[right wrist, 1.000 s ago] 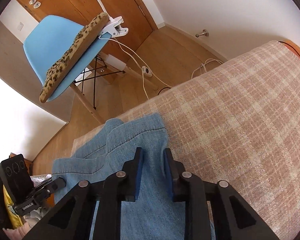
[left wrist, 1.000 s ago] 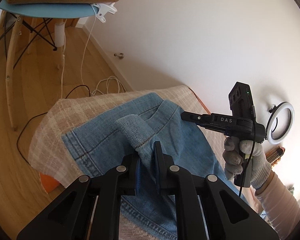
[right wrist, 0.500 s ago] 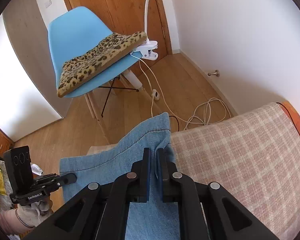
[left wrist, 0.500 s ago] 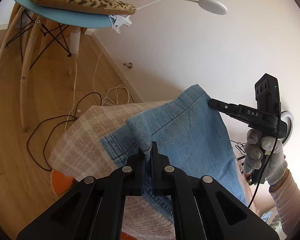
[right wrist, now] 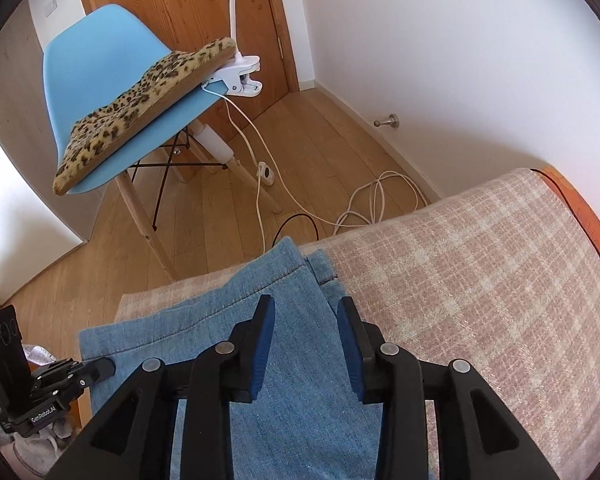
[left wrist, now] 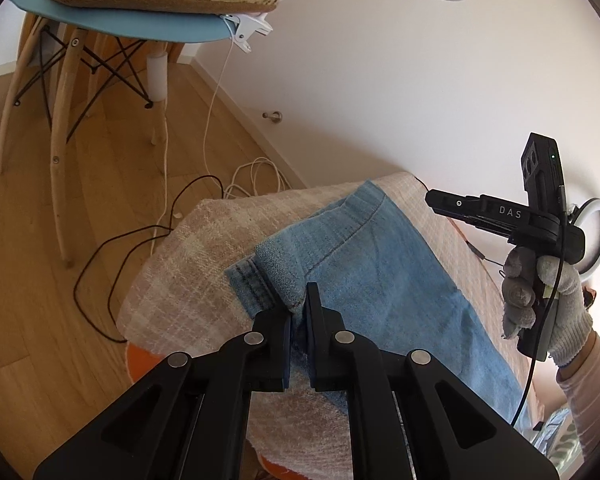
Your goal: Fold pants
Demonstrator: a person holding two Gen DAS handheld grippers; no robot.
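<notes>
A bed covered by a pink-and-cream checked woven blanket [right wrist: 500, 280] is seen, with a pair of light blue denim pants [left wrist: 380, 272] laid folded over its end. Behind it, a light blue plastic chair [right wrist: 96, 64] with wooden legs is topped by a leopard-print cushion [right wrist: 140, 96]. A corner of the pants hem is clamped between the jaws of the left gripper [left wrist: 298, 312]. The right gripper [right wrist: 306, 320] is held over the denim with its jaws apart.

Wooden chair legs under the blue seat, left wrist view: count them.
4 pale wooden legs, splaying to the floor: far left, front left, centre, partly hidden, and right.
</notes>
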